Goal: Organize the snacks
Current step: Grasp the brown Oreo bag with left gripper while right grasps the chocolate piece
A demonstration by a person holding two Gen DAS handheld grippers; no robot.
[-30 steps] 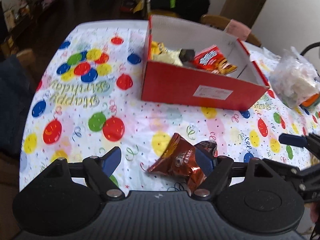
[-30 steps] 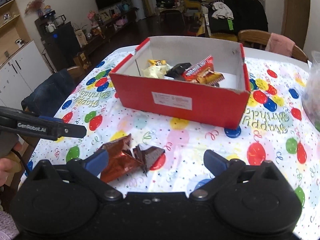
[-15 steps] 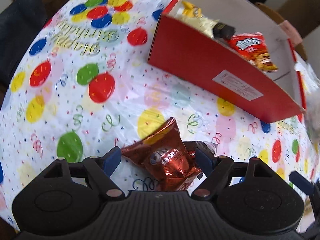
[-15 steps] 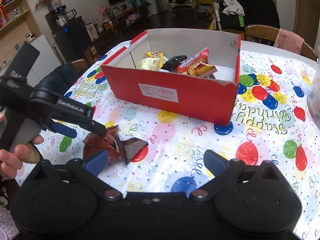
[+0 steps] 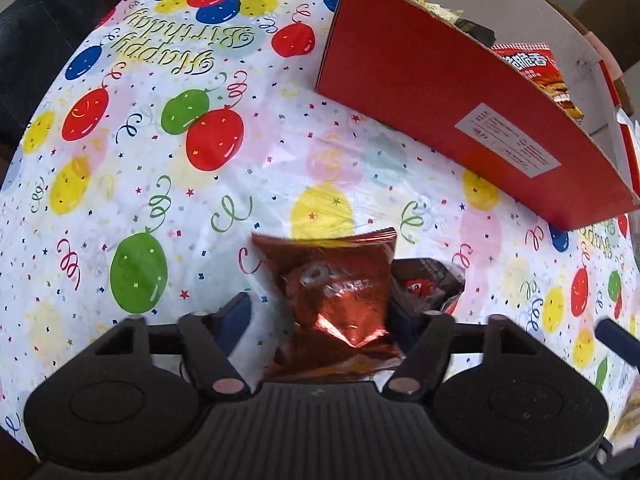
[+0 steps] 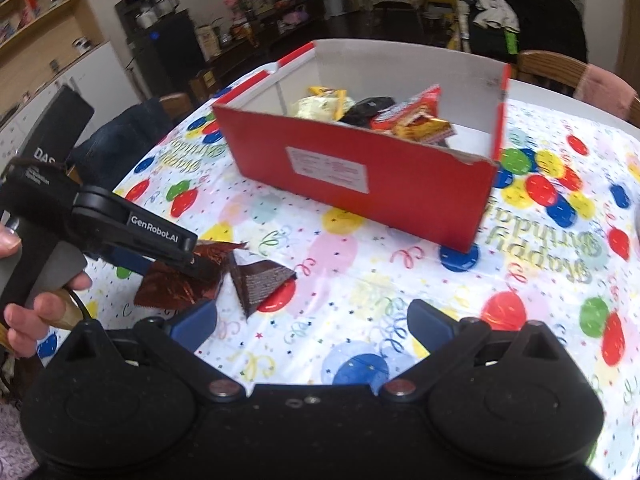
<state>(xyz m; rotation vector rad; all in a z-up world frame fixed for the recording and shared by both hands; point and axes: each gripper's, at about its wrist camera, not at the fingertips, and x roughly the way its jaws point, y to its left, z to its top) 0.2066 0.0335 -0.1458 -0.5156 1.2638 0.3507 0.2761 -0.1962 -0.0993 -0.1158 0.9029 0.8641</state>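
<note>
A shiny copper-red snack packet [image 5: 340, 292] lies on the balloon tablecloth between the fingers of my left gripper [image 5: 320, 320], which is open around it. A dark brown packet [image 5: 430, 282] lies just right of it, beside my right finger. In the right wrist view the left gripper [image 6: 176, 256] sits over the copper packet [image 6: 176, 288], with the dark packet [image 6: 260, 280] beside it. My right gripper [image 6: 312, 324] is open and empty above the table. A red cardboard box [image 5: 440, 92] holds several snacks and also shows in the right wrist view [image 6: 360, 176].
The table has a "Happy Birthday" balloon cloth [image 5: 160, 140]. Chairs stand at the far edge [image 6: 560, 72] and at the left, with dark clothing [image 6: 116, 148]. Shelves and cabinets line the room behind.
My left gripper has dropped down and forward so the copper packet now lies between its open fingers. My right gripper has swung slightly right and stayed open.
</note>
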